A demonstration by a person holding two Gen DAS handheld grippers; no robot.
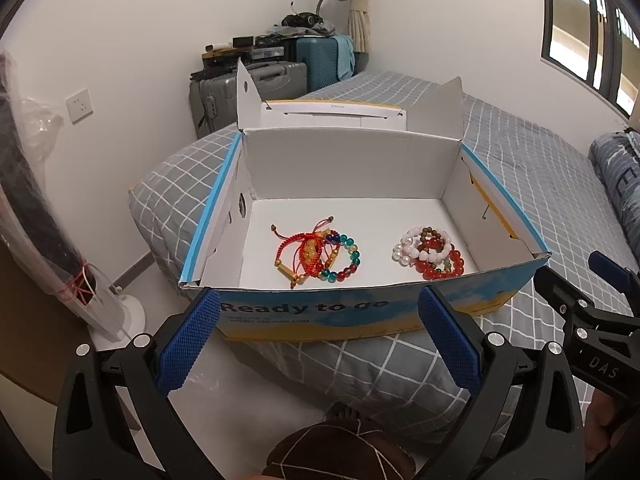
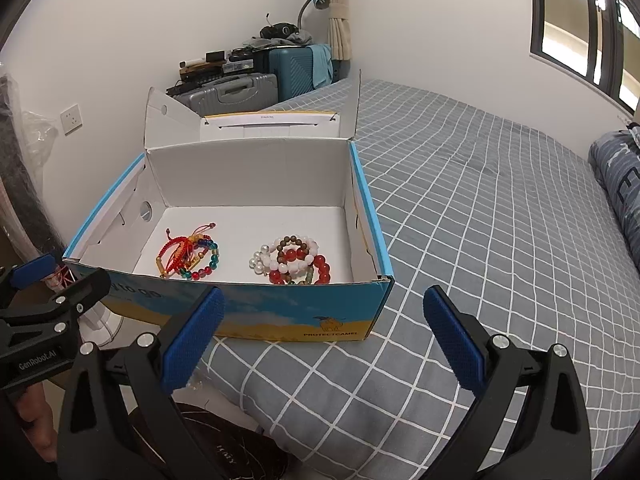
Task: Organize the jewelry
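Left gripper (image 1: 316, 344), jaws spread and empty, fronts the box (image 1: 360, 308) on the bed (image 2: 480, 208). Red-cord bracelets (image 1: 316, 254) lie at 9 o'clock on its floor, bead bracelets (image 1: 430, 254) at 3 o'clock. Right gripper (image 2: 324, 344), likewise agape. Risk: tangled strands lifting together.

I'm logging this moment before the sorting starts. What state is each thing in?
box: open, lid flipped back, resting on the bed
red cord bracelet pile: heaped inside the box, left side
white and red bead bracelet pile: heaped inside the box, right side
left gripper: open, empty
right gripper: open, empty
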